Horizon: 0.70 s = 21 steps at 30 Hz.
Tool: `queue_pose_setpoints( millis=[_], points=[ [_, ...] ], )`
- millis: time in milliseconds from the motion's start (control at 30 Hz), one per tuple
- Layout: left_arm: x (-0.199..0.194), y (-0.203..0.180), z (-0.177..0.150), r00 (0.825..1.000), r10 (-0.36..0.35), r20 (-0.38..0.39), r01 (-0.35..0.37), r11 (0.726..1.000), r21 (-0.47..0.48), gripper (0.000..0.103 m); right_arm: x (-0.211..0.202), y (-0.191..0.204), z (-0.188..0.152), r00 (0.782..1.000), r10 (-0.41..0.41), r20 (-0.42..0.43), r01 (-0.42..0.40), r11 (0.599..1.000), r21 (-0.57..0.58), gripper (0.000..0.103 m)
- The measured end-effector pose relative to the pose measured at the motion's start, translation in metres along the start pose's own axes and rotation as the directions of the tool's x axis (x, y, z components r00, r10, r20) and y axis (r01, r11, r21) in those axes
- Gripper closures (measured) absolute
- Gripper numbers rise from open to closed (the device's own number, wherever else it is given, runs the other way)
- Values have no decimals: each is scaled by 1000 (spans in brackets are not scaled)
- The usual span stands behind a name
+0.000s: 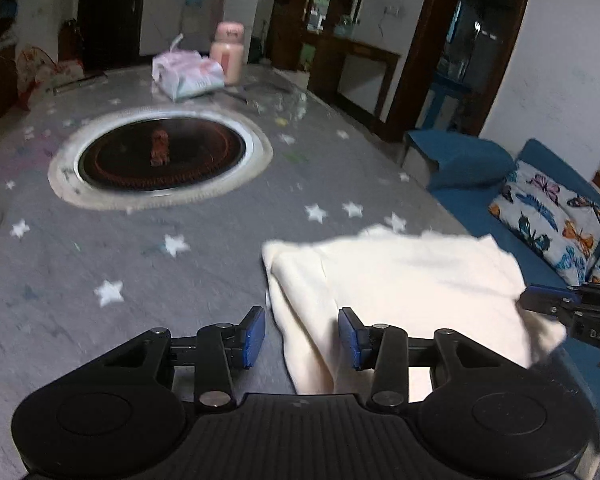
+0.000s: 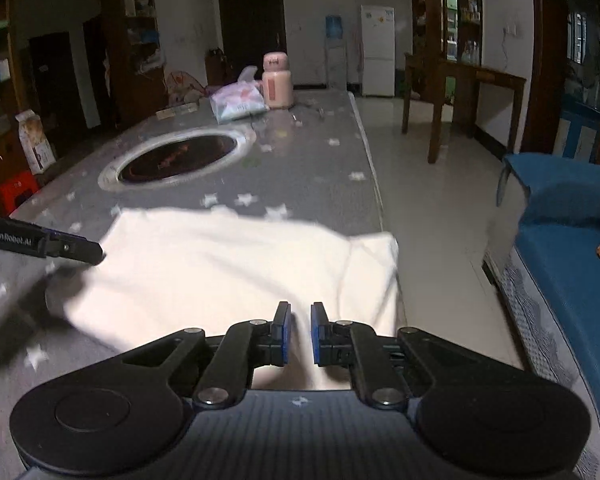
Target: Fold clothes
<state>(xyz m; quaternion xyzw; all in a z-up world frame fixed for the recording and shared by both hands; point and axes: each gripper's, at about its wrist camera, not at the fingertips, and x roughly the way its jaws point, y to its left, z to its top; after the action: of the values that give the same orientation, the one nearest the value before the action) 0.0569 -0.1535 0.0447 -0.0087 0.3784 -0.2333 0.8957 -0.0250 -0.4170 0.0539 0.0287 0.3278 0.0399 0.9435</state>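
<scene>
Cream cloth (image 2: 236,264) is lying on the star-patterned table (image 1: 140,264); the left gripper (image 1: 302,338) is hovering released at its near-left edge, the right gripper (image 2: 298,334) is spread slightly over its near-right edge.

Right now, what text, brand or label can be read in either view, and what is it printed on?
"GenRobot.AI": on the side of the left tool, seen in the right wrist view.
"DAS": on the body of the right tool, seen in the left wrist view; it may be cut off.
Pink jar and wipes pack: print too blurred to read.
</scene>
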Motion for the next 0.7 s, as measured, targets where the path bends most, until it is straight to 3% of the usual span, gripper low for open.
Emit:
queue_pose_setpoints(
  millis=[200, 400, 567, 700],
  points=[
    [5, -20, 1, 996, -88, -6, 89, 995, 51, 61, 36, -7, 23, 999, 48, -20, -47, 998, 49, 94],
    [25, -25, -7, 996, -72, -54, 76, 994, 84, 61, 66, -26, 30, 999, 17, -51, -13, 997, 72, 93],
    [21, -21, -9, 996, -73, -44, 77, 994, 81, 60, 48, -44, 30, 1000, 2, -19, 1, 993, 115, 92],
    [12, -25, -10, 995, -93, -27, 95, 992, 85, 59, 20, -34, 20, 999, 40, -18, -40, 998, 47, 92]
  ],
)
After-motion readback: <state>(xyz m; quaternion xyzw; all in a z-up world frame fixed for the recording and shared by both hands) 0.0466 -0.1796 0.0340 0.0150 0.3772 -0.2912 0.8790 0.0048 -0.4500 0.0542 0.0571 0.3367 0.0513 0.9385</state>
